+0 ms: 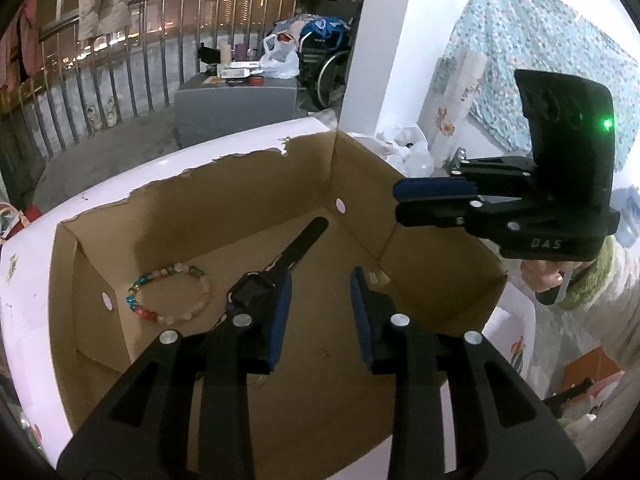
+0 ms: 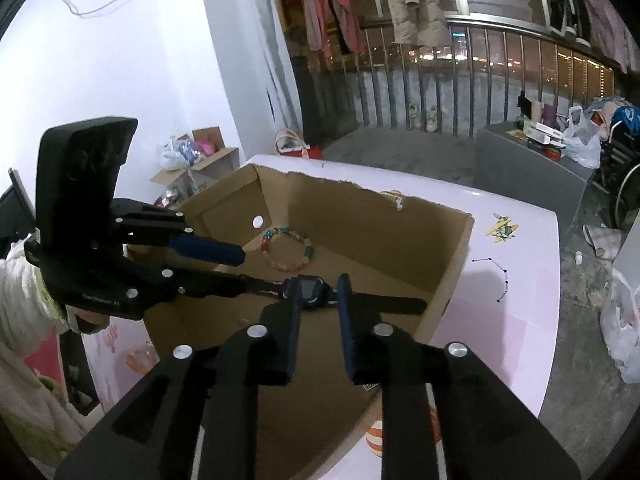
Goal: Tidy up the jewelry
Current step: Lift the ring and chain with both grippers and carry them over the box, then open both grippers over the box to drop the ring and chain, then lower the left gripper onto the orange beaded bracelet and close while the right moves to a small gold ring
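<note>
An open cardboard box [image 1: 420, 264] stands on a pink-white table [image 1: 36, 280]. On its floor lie a multicoloured bead bracelet [image 1: 170, 294] and a black wristwatch [image 1: 276, 268]. My left gripper [image 1: 320, 312] is open over the box, its left pad beside the watch face. My right gripper [image 1: 396, 202] is open at the box's right rim. In the right wrist view the right gripper [image 2: 320, 320] is open just above the watch [image 2: 314, 290], the bracelet [image 2: 288, 250] lies beyond, and the left gripper [image 2: 240, 272] reaches in from the left.
A grey cabinet [image 1: 236, 108] with bottles and a plastic bag stands beyond the table, by a metal railing [image 1: 120, 68]. A wheelchair [image 1: 324, 64] and a white pillar [image 1: 384, 40] are behind. Stickers [image 2: 502, 230] mark the tabletop. Bags lie on the floor [image 2: 620, 320].
</note>
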Demonstrator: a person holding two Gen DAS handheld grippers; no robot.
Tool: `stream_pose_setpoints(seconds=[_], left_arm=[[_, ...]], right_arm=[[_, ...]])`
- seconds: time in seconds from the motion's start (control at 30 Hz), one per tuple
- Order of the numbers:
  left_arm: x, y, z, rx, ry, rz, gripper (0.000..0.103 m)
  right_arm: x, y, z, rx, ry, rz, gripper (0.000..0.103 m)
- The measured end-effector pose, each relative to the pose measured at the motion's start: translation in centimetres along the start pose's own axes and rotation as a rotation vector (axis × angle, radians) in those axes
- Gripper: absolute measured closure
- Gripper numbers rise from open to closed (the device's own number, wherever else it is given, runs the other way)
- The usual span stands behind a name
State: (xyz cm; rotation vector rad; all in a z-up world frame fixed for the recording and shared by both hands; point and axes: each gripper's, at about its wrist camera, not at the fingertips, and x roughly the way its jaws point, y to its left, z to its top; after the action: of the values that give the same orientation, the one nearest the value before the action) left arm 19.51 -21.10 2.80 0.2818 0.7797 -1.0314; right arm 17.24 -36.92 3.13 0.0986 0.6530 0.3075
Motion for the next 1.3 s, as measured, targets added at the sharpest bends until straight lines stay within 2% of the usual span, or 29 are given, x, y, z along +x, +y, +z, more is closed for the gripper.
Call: stream_pose_setpoints(seconds=[0.13,0.27,0.47,0.63,0.8,0.9,1.03,1.17,1.2,1.3], left_arm=[[-1.8,-0.1,-0.4,-0.015,-0.034,0.009,0.073],[-5.6,-0.4,-1.9,-0.024,-0.096,0.036,0.071],[-11.4,-1.1,-6.8,-0.051,-0.151,0.07,0.068],[-13.6,-1.7,-11.6,-0.085,-0.138,0.102,0.068],[-13.2,-1.1,-16.3,-0.166,-0.086,0.123,0.068],[-12.1,-0.6,-18.2,-0.182,-0.056,0.166,0.068],[-10.6,-0.2,-19.8,-0.175,-0.019,0.215,0.068],[-9.2,0.3,-20.7,-0.16,0.014,0.24,0.069],[-8.8,0.4,-20.9,-0.154,0.025,0.245,0.07],[-7.9,0.3,-21.3,-0.137,0.054,0.262,0.083]], right_arm=[[-2.4,0.6,-0.4,0.017,-0.055,0.003,0.076],[-5.1,2.0,-1.3,0.014,-0.101,0.014,0.075],[-7.8,5.4,-4.1,-0.006,-0.111,0.054,0.075],[-6.8,8.9,-6.4,-0.023,-0.072,0.11,0.075],[-3.4,11.9,-7.5,-0.031,-0.023,0.176,0.075],[-1.0,14.0,-8.0,-0.062,0.019,0.201,0.075],[1.9,16.4,-8.3,-0.136,0.071,0.212,0.075],[3.4,17.2,-8.2,-0.165,0.095,0.217,0.076],[3.5,17.2,-8.1,-0.165,0.098,0.217,0.076],[4.0,17.2,-7.9,-0.162,0.104,0.213,0.076]])
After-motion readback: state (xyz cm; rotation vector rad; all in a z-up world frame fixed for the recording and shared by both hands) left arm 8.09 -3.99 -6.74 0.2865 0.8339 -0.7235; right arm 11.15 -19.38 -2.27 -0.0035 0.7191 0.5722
